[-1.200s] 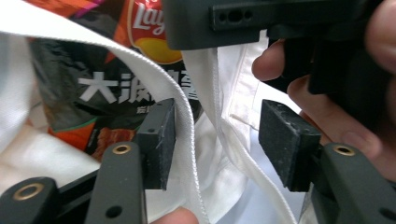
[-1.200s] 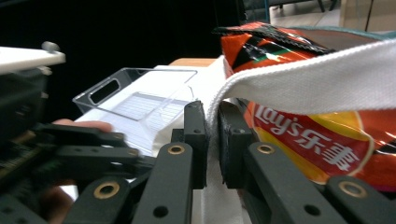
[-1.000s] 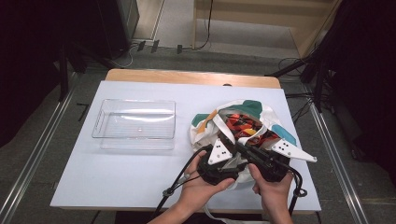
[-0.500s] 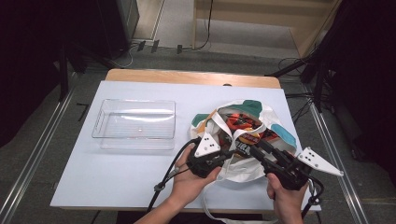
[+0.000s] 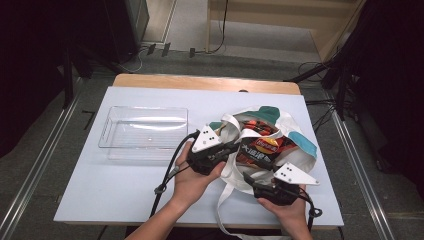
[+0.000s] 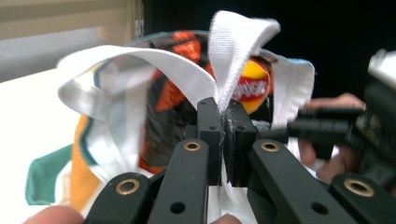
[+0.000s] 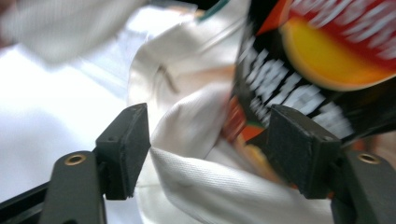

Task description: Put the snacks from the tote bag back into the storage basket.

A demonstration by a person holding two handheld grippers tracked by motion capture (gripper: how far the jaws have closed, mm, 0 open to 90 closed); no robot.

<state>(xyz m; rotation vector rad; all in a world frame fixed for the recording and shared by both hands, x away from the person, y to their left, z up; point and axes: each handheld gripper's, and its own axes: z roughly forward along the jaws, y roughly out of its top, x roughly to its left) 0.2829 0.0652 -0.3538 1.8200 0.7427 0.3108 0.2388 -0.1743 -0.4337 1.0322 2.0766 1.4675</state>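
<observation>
Pinching one white bag strap (image 6: 233, 51), the left claw (image 6: 223, 122) was clamped; the right claw (image 7: 210, 154), just opening, straddled one tote (image 5: 295, 140) untouched.

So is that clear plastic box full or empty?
Empty. The clear box shows just the white table through its bottom, while the snack bags sit in the tote bag.

Each hand is carrying a black tool. The left gripper (image 5: 232, 148) and the right gripper (image 5: 250, 179) are each wearing a grey three-cornered plate with small dark dots on top. A black cable is trailing from each one. Their jaws are showing round brass pins, little screw holes and square black pads. The arms are bare.
</observation>
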